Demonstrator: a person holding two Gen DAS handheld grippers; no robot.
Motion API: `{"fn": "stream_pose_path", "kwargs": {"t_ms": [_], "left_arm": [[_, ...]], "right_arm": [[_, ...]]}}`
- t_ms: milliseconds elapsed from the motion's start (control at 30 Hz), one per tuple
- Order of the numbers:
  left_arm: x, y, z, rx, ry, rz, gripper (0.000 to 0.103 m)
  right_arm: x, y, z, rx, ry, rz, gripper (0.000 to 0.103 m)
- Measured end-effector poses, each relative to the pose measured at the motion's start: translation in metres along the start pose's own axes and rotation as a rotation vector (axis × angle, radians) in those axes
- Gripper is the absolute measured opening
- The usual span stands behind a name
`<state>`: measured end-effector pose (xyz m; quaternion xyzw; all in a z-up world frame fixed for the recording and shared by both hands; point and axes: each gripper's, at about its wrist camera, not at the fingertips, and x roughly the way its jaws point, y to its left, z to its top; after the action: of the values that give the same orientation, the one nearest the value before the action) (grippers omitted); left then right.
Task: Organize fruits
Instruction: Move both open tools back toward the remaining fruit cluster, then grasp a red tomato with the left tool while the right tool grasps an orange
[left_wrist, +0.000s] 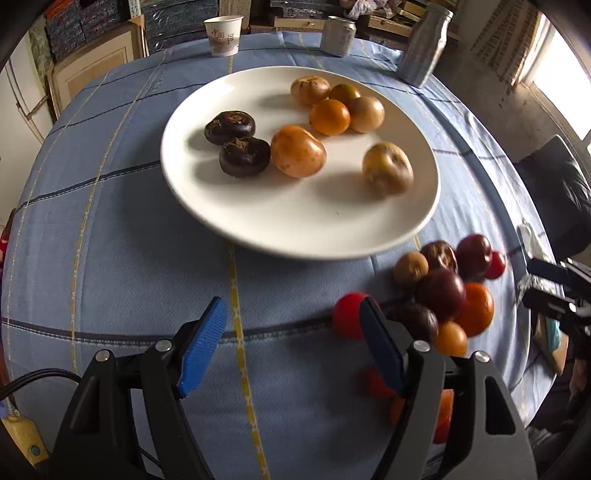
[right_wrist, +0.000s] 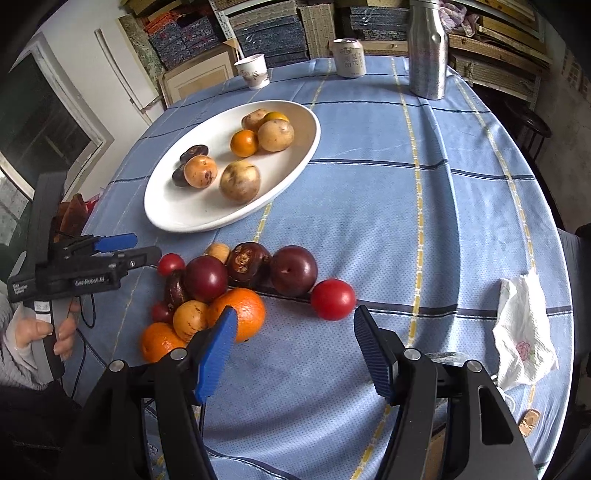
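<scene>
A white plate (left_wrist: 295, 221) (right_wrist: 177, 210) holds two dark water chestnuts (left_wrist: 236, 144), tan round fruits (left_wrist: 298, 150) and small tangerines (left_wrist: 329, 116). A loose heap of plums, oranges and tomatoes (left_wrist: 441, 295) (right_wrist: 218, 291) lies on the cloth in front of the plate. My left gripper (left_wrist: 293, 314) (right_wrist: 144, 248) hovers open over bare cloth left of the heap, a red tomato (left_wrist: 347, 314) just behind its right finger. My right gripper (right_wrist: 295, 321) (left_wrist: 533, 284) stands open, a single red tomato (right_wrist: 333, 299) just beyond its fingertips and an orange (right_wrist: 243, 310) behind its left finger.
A paper cup (right_wrist: 255, 72), a drink can (right_wrist: 349, 57) and a metal bottle (right_wrist: 428, 48) stand at the table's far edge. A crumpled napkin (right_wrist: 524, 339) lies at the right. A person's hand (right_wrist: 40, 332) grips the left tool. Shelves and boxes surround the blue checked tablecloth (right_wrist: 369, 221).
</scene>
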<state>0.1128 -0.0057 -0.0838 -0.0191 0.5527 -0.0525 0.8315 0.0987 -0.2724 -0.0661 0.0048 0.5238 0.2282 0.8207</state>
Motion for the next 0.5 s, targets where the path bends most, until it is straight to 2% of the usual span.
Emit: {"fn": "stream_pose_path", "kwargs": {"t_ms": [200, 500], "left_arm": [[0.003, -0.01, -0.015, 0.034, 0.008, -0.031, 0.072], [0.015, -0.024, -0.007, 0.077, -0.003, -0.091, 0.072]], "right_arm": [[0.0, 0.005, -0.001, -0.015, 0.005, 0.006, 0.066], [-0.014, -0.011, -0.013, 0.047, -0.011, -0.031, 0.066]]}}
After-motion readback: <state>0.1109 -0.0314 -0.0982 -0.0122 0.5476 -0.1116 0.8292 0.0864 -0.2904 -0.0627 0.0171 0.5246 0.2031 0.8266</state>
